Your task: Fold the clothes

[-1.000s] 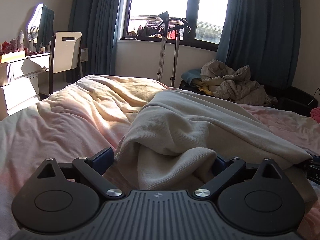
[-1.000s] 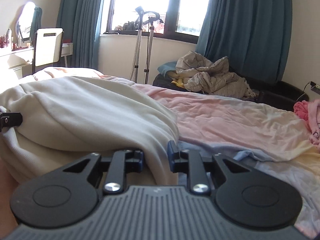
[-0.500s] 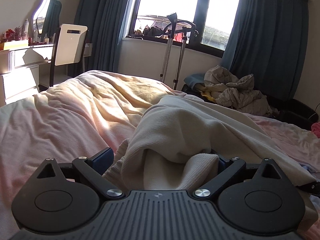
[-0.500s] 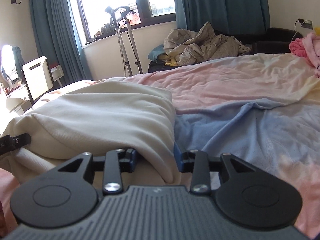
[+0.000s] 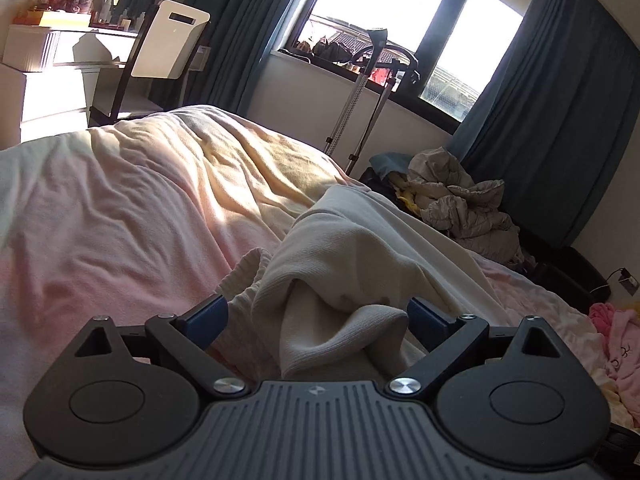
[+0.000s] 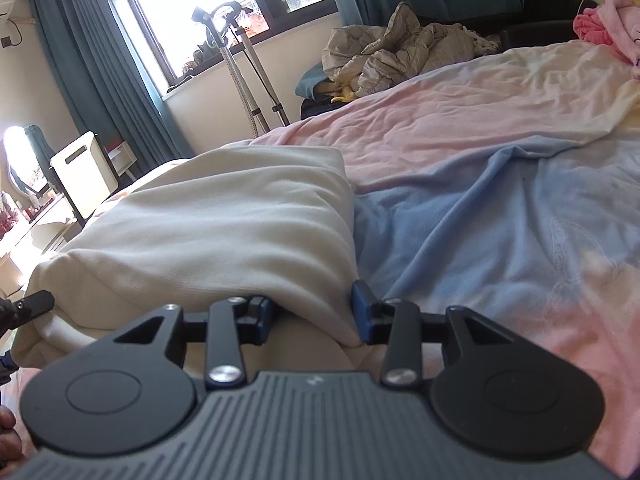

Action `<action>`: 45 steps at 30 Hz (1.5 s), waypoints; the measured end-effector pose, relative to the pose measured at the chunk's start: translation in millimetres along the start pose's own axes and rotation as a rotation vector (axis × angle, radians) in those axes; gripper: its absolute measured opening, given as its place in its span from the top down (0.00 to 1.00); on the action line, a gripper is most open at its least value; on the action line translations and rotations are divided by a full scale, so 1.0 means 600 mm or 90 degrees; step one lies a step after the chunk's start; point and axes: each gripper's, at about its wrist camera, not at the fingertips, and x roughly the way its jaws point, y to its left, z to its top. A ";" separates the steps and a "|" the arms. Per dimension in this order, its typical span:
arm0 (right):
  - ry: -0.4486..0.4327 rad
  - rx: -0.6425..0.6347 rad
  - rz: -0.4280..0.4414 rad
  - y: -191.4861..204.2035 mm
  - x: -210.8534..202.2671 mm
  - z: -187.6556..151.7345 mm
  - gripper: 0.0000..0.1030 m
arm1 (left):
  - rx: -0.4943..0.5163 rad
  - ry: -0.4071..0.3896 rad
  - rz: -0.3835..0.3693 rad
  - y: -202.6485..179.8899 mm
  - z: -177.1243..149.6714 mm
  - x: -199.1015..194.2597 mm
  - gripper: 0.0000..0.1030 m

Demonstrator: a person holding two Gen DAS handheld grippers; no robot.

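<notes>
A cream knit garment (image 5: pixel 360 248) lies folded over on the bed; it also shows in the right wrist view (image 6: pixel 224 232). My left gripper (image 5: pixel 316 316) is open wide, and a fold of the garment's near left corner lies between its blue pads (image 5: pixel 208 316). My right gripper (image 6: pixel 312 312) is open, with the garment's near right corner bunched between its pads (image 6: pixel 362 312). The tip of my left gripper (image 6: pixel 32 304) shows at the left edge of the right wrist view.
The bed is covered by a pink, yellow and blue duvet (image 6: pixel 500 208). A chair (image 5: pixel 168 44) and a dresser (image 5: pixel 44 52) stand at the left. A garment steamer pole (image 5: pixel 360 92) and a heap of clothes (image 5: pixel 460 204) stand under the window. Pink clothes (image 5: pixel 620 340) lie at the right.
Both grippers have tilted and swung outwards, left to the left, right to the right. The garment's edge has sunk lower onto the bed. The right gripper's jaws have opened wider.
</notes>
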 end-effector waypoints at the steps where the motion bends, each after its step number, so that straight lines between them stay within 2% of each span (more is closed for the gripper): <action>1: 0.001 0.001 -0.001 -0.001 -0.001 0.000 0.57 | -0.023 0.005 -0.010 0.005 -0.001 -0.006 0.06; 6: 0.009 0.029 0.004 -0.013 -0.006 0.001 0.53 | -0.157 0.072 -0.077 0.029 -0.024 -0.015 0.06; 11: 0.015 0.056 0.008 -0.024 -0.003 0.002 0.49 | -0.267 0.161 -0.104 0.056 -0.056 0.031 0.06; 12: 0.016 0.059 0.008 -0.025 -0.003 0.002 0.49 | -0.298 0.170 -0.103 0.067 -0.063 0.043 0.06; 17: 0.019 0.070 0.010 -0.027 0.002 0.003 0.47 | -0.380 0.149 -0.121 0.094 -0.073 0.070 0.06; 23: 0.021 0.080 0.014 -0.029 0.005 0.007 0.46 | -0.378 0.139 -0.116 0.077 -0.083 0.100 0.06; 30: 0.021 0.090 0.017 -0.027 0.005 0.009 0.46 | -0.395 0.132 -0.140 0.080 -0.081 0.117 0.15; 34: 0.010 0.095 0.024 -0.027 -0.020 0.025 0.46 | -0.405 0.128 -0.153 0.082 -0.080 0.126 0.17; 40: -0.023 0.158 0.078 -0.049 -0.058 0.049 0.45 | -0.418 0.123 -0.170 0.083 -0.077 0.140 0.14; 42: -0.039 0.191 0.103 -0.059 -0.067 0.058 0.42 | -0.420 0.124 -0.169 0.081 -0.074 0.145 0.13; 45: -0.039 0.218 0.115 -0.070 -0.053 0.071 0.31 | -0.413 0.123 -0.165 0.075 -0.067 0.149 0.11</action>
